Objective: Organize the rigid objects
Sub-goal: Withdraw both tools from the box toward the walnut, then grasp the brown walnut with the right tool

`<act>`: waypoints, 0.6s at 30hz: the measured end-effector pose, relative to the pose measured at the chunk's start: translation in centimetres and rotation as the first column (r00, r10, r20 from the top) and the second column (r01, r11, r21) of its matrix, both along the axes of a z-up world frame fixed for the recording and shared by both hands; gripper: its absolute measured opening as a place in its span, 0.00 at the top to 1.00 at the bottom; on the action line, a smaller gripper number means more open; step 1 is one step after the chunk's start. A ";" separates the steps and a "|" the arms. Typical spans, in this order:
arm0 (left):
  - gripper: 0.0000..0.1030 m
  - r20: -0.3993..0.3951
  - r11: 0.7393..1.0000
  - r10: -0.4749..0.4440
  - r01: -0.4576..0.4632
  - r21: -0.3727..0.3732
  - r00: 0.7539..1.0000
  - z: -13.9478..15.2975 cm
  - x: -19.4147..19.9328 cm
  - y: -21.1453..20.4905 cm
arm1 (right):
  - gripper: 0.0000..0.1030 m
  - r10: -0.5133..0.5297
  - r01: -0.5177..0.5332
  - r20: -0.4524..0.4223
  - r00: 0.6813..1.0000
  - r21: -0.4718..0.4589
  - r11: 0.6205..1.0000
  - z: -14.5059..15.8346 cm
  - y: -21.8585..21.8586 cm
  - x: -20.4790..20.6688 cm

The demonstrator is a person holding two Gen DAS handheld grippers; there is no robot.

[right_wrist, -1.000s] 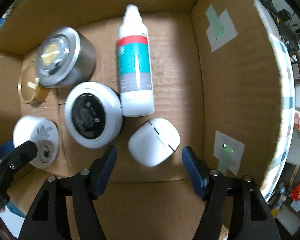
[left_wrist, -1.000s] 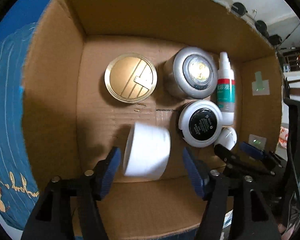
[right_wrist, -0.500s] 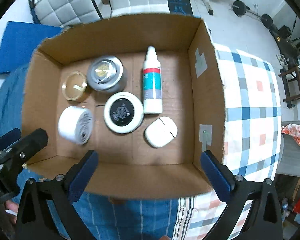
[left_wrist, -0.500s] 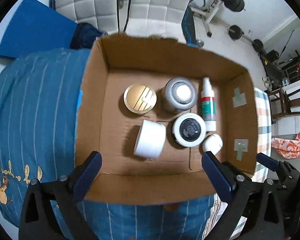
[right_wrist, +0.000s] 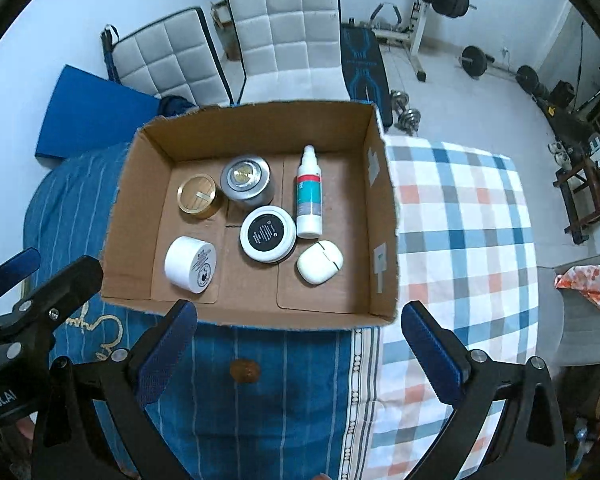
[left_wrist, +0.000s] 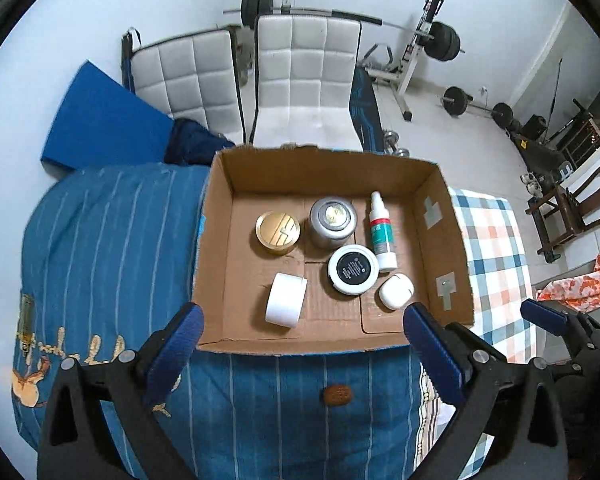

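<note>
Nearest to me, both pairs of my jaws are spread wide with nothing between them: my left gripper [left_wrist: 300, 336] and my right gripper [right_wrist: 298, 332] both hang above the near edge of the cardboard box [left_wrist: 214, 248], clear of everything in it. From the right wrist view I also see my left gripper's blue-padded fingers [right_wrist: 16, 266] off to the left of the box.

Below my fingers lies a blue striped cloth [left_wrist: 112, 248], with a small brown object [left_wrist: 337, 395] on it just in front of the box; to the right a checked cloth [right_wrist: 460, 232] covers the surface.

Inside the box, the near row holds a white jar [left_wrist: 285, 300] lying on its side at the left, a round black-topped white tin [left_wrist: 353, 270] in the middle and a white earbud case [left_wrist: 396, 291] at the right, close beside the tin. Behind them stand a gold-lidded jar [left_wrist: 277, 232] at the left and a silver canister [left_wrist: 333, 222] next to it, while a white spray bottle [left_wrist: 381, 232] with a teal and red label lies flat at the right, its base end beside the tin and its nozzle pointing to the far wall.

Beyond the box I see two white quilted chairs [left_wrist: 304, 80], a blue mat [left_wrist: 100, 124] and weight equipment [left_wrist: 440, 46] on a pale floor.
</note>
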State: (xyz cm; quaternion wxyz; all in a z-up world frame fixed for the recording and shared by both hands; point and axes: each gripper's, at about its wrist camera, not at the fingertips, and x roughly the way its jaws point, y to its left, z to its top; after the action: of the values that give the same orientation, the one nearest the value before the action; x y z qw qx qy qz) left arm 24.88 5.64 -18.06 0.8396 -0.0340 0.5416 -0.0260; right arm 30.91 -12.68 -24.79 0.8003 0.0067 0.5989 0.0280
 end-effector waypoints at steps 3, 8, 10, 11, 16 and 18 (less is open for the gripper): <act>0.01 0.038 1.000 0.006 -0.006 0.007 0.999 1.4 -1.0 -0.2 | 0.00 0.007 -0.006 0.046 0.999 -0.014 1.000 1.5 -0.4 -1.3; 0.00 0.070 1.000 0.021 -0.022 0.014 0.997 2.0 -2.7 -0.1 | 0.00 0.006 -0.006 0.091 0.996 -0.007 1.000 2.7 -0.9 -3.2; 0.00 0.041 1.000 0.026 -0.026 0.015 0.999 0.6 -3.3 0.0 | 0.00 0.009 -0.010 0.059 0.998 0.017 1.000 1.6 -0.9 -3.7; 0.00 0.017 0.999 0.026 -0.026 0.018 1.000 -0.4 -3.6 0.2 | 0.00 0.009 -0.010 0.037 0.999 0.027 1.000 0.7 -0.8 -3.9; 0.01 -0.142 0.997 0.077 -0.072 0.036 0.987 -8.3 -4.8 2.3 | 0.00 0.023 -0.009 -0.147 0.989 0.092 0.996 -7.1 0.8 -4.7; 0.00 -0.213 0.994 0.105 -0.099 0.040 0.971 -11.6 -5.0 3.5 | 0.02 0.022 -0.004 -0.200 0.980 0.091 0.996 -10.2 1.6 -5.0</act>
State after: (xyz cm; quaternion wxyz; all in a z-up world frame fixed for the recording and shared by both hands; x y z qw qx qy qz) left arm 19.89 9.11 -29.69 0.7768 -0.0522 0.6270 0.0287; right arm 25.87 -11.07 -34.94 0.7344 0.0418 0.6748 0.0593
